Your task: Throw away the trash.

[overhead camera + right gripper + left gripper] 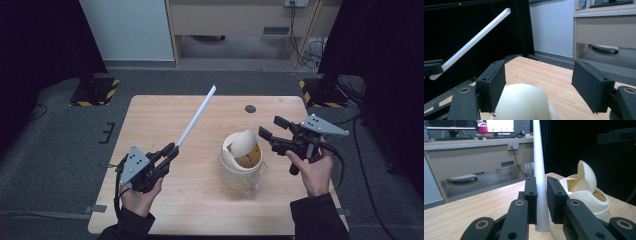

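A long white rod [197, 116] rises slantwise from my left gripper [171, 150], which is shut on its lower end over the table's left half. In the left gripper view the rod [540, 170] stands between the two black pads [531, 197]. A cream bin with a tilted swing lid [242, 159] sits at the table's middle, with a plastic liner around it. My right gripper [273, 128] hangs open just right of the bin, jaws pointing left, nothing between them. In the right gripper view the bin lid [524, 102] sits blurred below the wide-open jaws, and the rod [474, 41] shows at the far left.
The wooden table [150, 210] stands on grey carpet. A small dark round cap [250, 108] is set in the far part of the tabletop. Black stands with yellow-striped bases [95, 91] flank the far corners. A desk [474, 152] stands beyond.
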